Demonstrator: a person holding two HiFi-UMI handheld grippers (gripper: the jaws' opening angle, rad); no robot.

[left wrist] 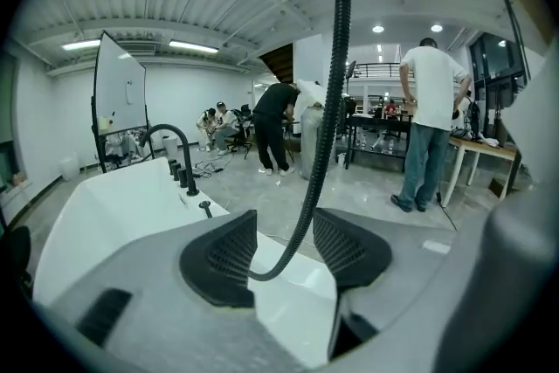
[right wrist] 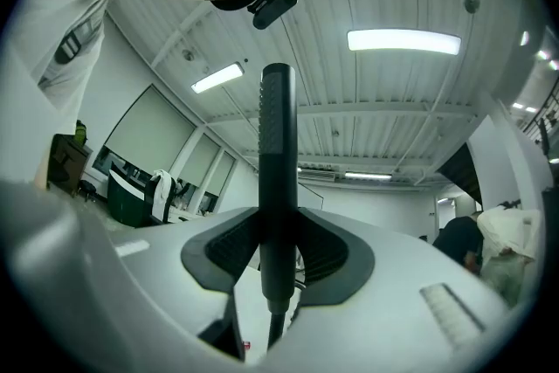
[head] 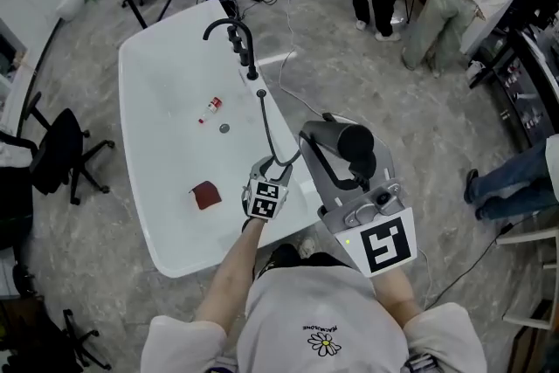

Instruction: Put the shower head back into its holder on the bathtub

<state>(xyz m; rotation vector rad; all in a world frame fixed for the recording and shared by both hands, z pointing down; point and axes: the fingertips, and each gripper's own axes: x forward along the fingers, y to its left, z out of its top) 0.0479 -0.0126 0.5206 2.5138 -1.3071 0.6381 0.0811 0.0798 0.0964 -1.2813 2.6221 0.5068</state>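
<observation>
The likeliest trouble is the black hose (left wrist: 329, 118). It hangs in a loop through the left gripper (left wrist: 285, 224), whose jaws stand spread with the hose loose between the pads, so it is guided rather than held. If the loop catches on a pad while the wand travels, it could tug the wand askew. A second risk is the grip. The right gripper (right wrist: 278, 233) is pinching the stick-shaped shower head (right wrist: 277, 144) low on its body, near the hose end, with most of its length rising free toward 12 o'clock in the right gripper view. A pull from the hose could pivot it between the pads or drag it out, dropping it into the white bathtub (head: 157, 92). Seating it will also need the lower end lined up with a small socket, and a tilted wand would likely jam or miss.

The shower head is clamped between the right jaws, upright, off the tub's near right rim. In the head view the holder (head: 260, 93) sits on that rim at about 12 o'clock from the left gripper, well apart, just short of the black faucet (head: 232, 35).
</observation>
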